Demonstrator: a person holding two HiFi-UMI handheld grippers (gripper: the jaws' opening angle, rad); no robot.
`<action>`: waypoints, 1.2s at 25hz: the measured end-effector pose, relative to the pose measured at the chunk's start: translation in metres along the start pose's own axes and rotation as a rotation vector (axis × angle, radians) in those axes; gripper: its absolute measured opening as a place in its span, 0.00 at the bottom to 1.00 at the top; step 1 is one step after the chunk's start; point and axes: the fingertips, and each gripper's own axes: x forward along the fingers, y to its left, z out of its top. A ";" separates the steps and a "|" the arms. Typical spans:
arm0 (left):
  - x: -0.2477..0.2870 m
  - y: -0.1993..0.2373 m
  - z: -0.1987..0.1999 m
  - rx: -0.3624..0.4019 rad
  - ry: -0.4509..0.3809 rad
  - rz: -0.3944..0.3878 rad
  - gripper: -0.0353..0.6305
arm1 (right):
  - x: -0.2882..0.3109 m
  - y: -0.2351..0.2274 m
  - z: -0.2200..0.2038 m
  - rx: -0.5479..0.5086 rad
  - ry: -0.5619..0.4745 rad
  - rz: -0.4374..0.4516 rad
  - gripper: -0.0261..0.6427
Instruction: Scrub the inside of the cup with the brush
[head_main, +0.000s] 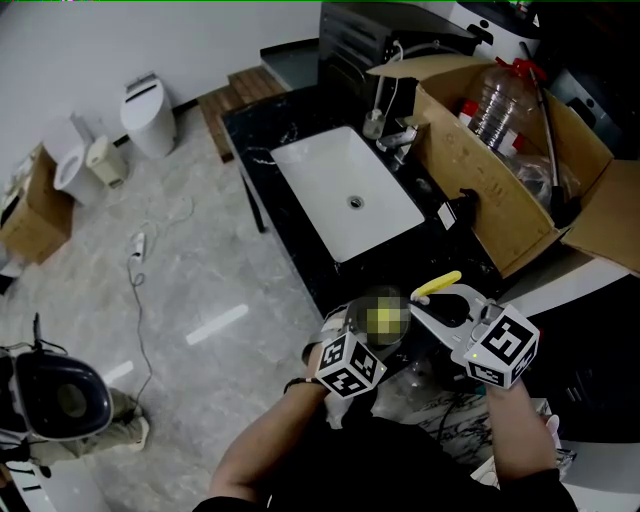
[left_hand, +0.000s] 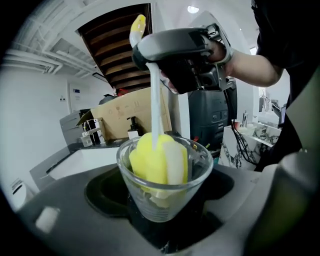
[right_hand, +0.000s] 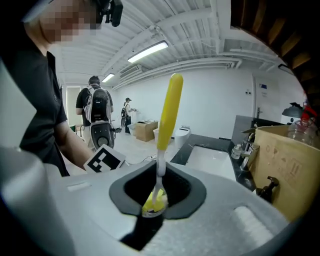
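A clear glass cup (left_hand: 201, 161) sits upright between the jaws of my left gripper (left_hand: 162, 202), which is shut on its lower part. The brush's yellow and white sponge head (left_hand: 155, 160) fills the inside of the cup. Its white stem rises to my right gripper (left_hand: 155, 57), which is shut on it. In the right gripper view the yellow handle (right_hand: 167, 110) stands up past the gripper (right_hand: 157, 192), and the sponge (right_hand: 154, 202) shows below. In the head view the left gripper (head_main: 368, 338) and right gripper (head_main: 428, 312) meet over the counter's near end, where a mosaic patch hides the cup.
A white sink basin (head_main: 345, 190) is set in the black counter (head_main: 300, 110), with a faucet (head_main: 395, 140) behind it. An open cardboard box (head_main: 480, 175) holding a plastic bottle (head_main: 497, 105) stands to the right, with a soap dispenser (head_main: 462, 208) beside it. A cable (head_main: 140, 300) trails on the floor at the left.
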 end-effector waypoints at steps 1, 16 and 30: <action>0.000 0.003 0.001 -0.003 -0.001 0.009 0.67 | -0.004 0.001 0.000 -0.019 0.007 -0.011 0.10; 0.040 -0.003 0.019 -0.021 -0.019 -0.067 0.67 | -0.022 0.004 -0.037 -0.018 0.116 -0.016 0.09; 0.039 -0.002 -0.007 -0.072 0.042 -0.088 0.67 | -0.025 -0.040 -0.069 0.671 -0.186 0.069 0.10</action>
